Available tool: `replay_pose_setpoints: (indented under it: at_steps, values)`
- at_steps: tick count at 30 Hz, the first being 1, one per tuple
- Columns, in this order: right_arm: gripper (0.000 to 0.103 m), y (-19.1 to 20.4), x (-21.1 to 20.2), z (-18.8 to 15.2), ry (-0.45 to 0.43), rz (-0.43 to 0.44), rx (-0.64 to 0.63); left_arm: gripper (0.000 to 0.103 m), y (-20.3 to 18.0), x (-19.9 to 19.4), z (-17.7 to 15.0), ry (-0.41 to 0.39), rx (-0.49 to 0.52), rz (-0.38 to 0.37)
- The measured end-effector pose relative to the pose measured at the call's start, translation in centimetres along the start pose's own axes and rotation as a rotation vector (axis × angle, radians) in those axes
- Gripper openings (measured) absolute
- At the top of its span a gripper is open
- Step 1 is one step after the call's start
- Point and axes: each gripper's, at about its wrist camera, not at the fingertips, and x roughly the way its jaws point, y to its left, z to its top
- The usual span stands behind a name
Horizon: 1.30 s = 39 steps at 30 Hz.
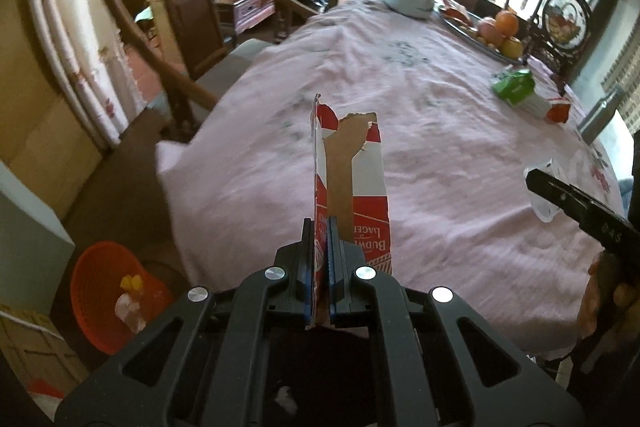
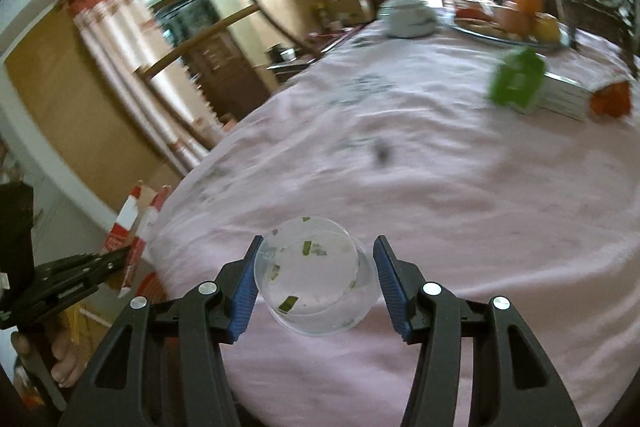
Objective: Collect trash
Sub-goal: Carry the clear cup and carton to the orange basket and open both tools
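Clear thin plastic, the cup (image 2: 316,275) lies on its side on the pink desk (image 2: 440,187) between my right claw (image 2: 316,281) pads, spread wide; light, slippery, crushable, so I judge a gentle squeeze across its wall best. My left claw (image 1: 322,267) pinches stiff torn red carton (image 1: 348,183), basket (image 1: 108,291) at 8 o'clock.

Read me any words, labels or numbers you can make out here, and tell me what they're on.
"BUDW…" and "LAGER", upside down and cut off: torn red-and-white carton, clamped in the left gripper.
Embossed marks, possibly "SAS", unclear: right gripper.
Green packet: print too blurred.
Clear plastic cup: no text.
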Motion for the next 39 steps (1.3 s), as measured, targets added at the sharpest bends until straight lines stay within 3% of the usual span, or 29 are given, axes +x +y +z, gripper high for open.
replay_pose_setpoints:
  at_steps: [13, 22, 30, 39]
  values:
    - [0.054, 15.2, 6.4, -1.1, 0.134, 0.163, -0.244, 0.007, 10.8, -2.3, -3.4, -0.013, -0.188, 0.061]
    - [0.054, 25.6, 11.4, -3.7, 0.257, 0.262, -0.430, 0.007, 19.5, -1.9, -6.8, 0.026, -0.366, 0.121]
    - [0.054, 33.7, 16.8, -6.4, 0.360, 0.319, -0.544, 0.007, 27.6, 0.7, -11.7, 0.126, -0.534, 0.206]
    - [0.055, 38.3, 26.1, -8.8, 0.541, 0.366, -0.511, 0.007, 34.6, 7.2, -17.0, 0.316, -0.672, 0.251]
